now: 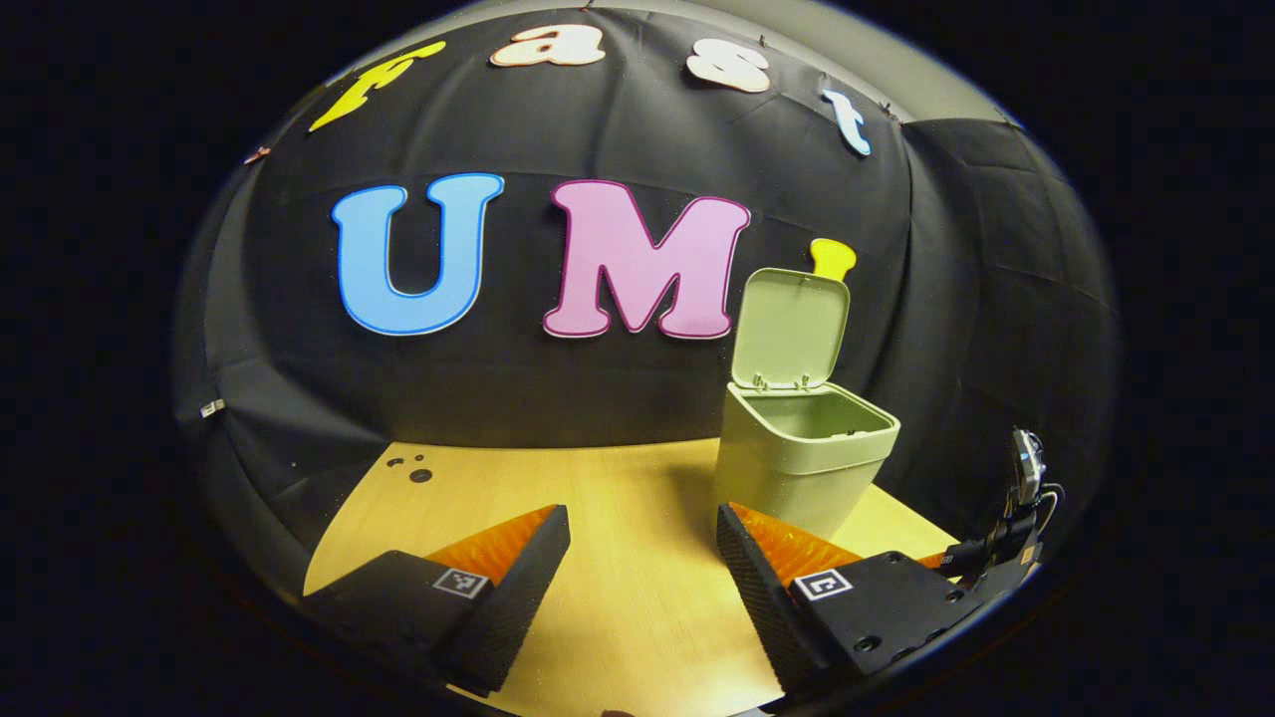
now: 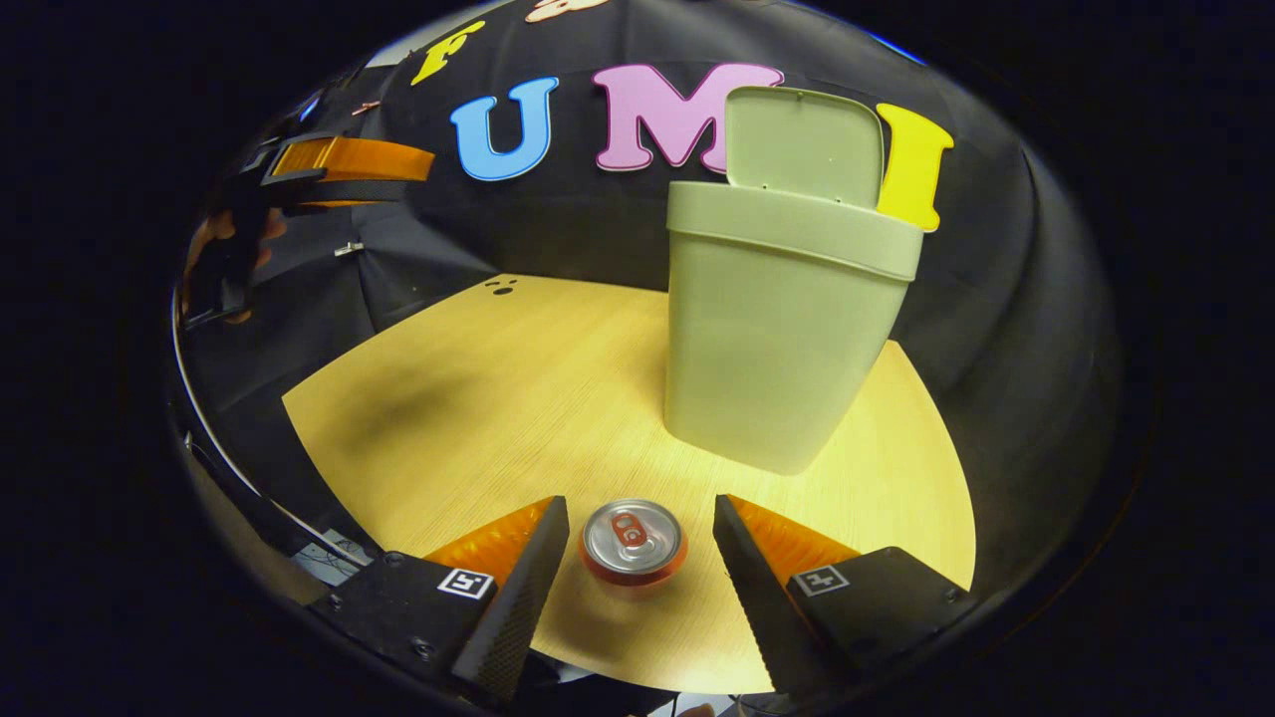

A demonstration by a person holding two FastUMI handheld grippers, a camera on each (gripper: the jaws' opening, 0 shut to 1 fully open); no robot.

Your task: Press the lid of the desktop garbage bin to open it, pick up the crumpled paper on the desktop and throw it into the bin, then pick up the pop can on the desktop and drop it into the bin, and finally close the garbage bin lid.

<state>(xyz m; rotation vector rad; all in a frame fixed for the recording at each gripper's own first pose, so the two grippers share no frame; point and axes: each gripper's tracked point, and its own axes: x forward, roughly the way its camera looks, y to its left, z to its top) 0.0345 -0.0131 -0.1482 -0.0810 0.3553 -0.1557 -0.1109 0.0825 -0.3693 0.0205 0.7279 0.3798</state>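
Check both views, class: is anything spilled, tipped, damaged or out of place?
Nothing stands out. The bin stands upright with its lid raised, and the pop can stands upright on the table, between the right gripper's open fingers.

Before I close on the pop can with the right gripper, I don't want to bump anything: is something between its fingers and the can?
Nothing visible is. The pop can stands upright on the table between the open right gripper fingers, with a gap on each side. The bin stands beyond it, lid up.

Both views face the bin, right seemingly lower.
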